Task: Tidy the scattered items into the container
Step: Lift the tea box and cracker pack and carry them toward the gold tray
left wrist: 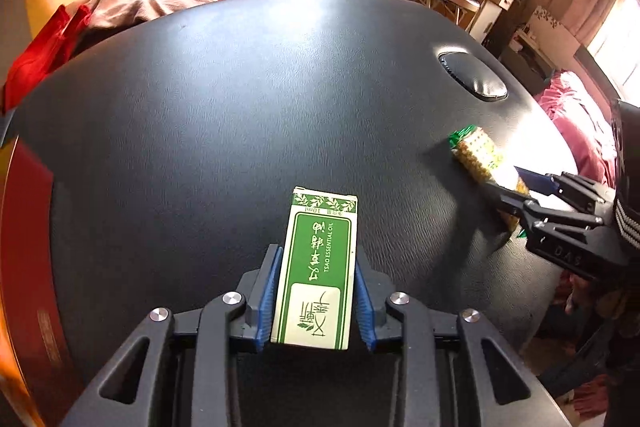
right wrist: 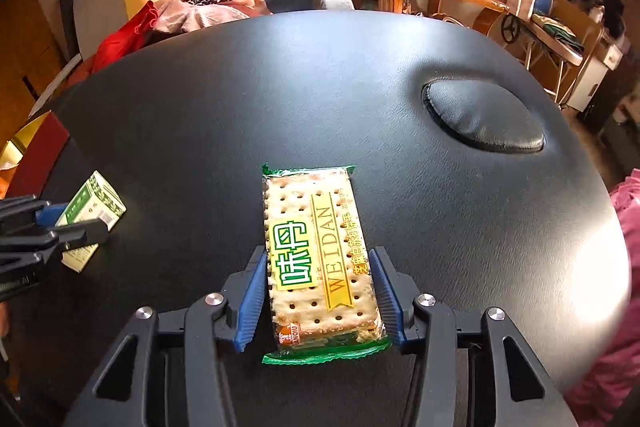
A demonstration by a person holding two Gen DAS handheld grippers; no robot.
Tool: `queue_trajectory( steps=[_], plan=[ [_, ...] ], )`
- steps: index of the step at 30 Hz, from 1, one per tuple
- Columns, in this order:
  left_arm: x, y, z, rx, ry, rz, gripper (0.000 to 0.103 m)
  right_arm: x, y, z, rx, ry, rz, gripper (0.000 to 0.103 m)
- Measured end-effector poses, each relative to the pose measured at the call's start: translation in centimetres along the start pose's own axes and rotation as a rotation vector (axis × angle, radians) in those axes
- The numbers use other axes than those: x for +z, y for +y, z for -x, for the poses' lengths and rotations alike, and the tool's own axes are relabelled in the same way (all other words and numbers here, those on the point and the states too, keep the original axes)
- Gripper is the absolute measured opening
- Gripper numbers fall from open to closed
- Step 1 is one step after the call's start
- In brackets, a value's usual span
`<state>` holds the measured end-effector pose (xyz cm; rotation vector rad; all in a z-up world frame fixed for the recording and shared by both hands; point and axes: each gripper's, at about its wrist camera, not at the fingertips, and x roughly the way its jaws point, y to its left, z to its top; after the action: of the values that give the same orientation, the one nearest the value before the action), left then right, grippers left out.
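You see a black padded worktop of grained, leather-like vinyl with a soft sheen where sunlight falls. The green and cream essential-oil box looks like smooth matt printed card. The cracker packet is wrapped in glossy clear plastic film with crimped green ends. Each tool has matt black plastic arms, ribbed blue pads and shiny metal pins. Behind lies crumpled pink cloth.
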<state>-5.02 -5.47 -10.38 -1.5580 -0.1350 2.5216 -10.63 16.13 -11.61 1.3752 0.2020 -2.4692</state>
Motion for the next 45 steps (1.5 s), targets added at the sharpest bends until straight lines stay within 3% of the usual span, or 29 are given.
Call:
queue_trajectory(
  steps=[4,13,19,28,31,33,38,45],
  plan=[
    [-2.1,0.5,1.2,0.004,-0.017,0.043,0.033,-1.3,2.1,0.8,-0.004,-0.003,-0.011,0.051],
    [-6.6,2.3,3.7,0.1,-0.089,0.105,0.032,-4.1,7.4,2.3,-0.019,-0.033,-0.057,0.051],
    [-7.9,3.7,4.4,0.041,-0.108,0.159,0.04,-4.9,10.5,2.6,-0.001,-0.026,-0.024,0.051],
    [-7.7,3.9,4.2,0.045,-0.091,0.11,0.047,-5.8,10.0,3.5,0.052,-0.024,-0.074,0.058],
    [-7.8,3.4,4.2,0.043,-0.099,0.086,0.045,-6.1,9.6,3.7,0.048,-0.022,-0.083,0.058],
    [-7.9,3.0,4.0,0.092,-0.106,0.072,0.036,-6.3,9.4,3.8,0.033,-0.027,-0.076,0.058],
    [-8.2,2.7,4.0,0.111,-0.114,0.079,0.033,-6.9,9.8,3.9,-0.005,-0.046,-0.029,0.054],
    [-9.4,3.1,5.1,0.063,-0.129,0.11,0.031,-7.6,9.7,4.4,-0.008,-0.063,-0.042,0.052]
  ],
)
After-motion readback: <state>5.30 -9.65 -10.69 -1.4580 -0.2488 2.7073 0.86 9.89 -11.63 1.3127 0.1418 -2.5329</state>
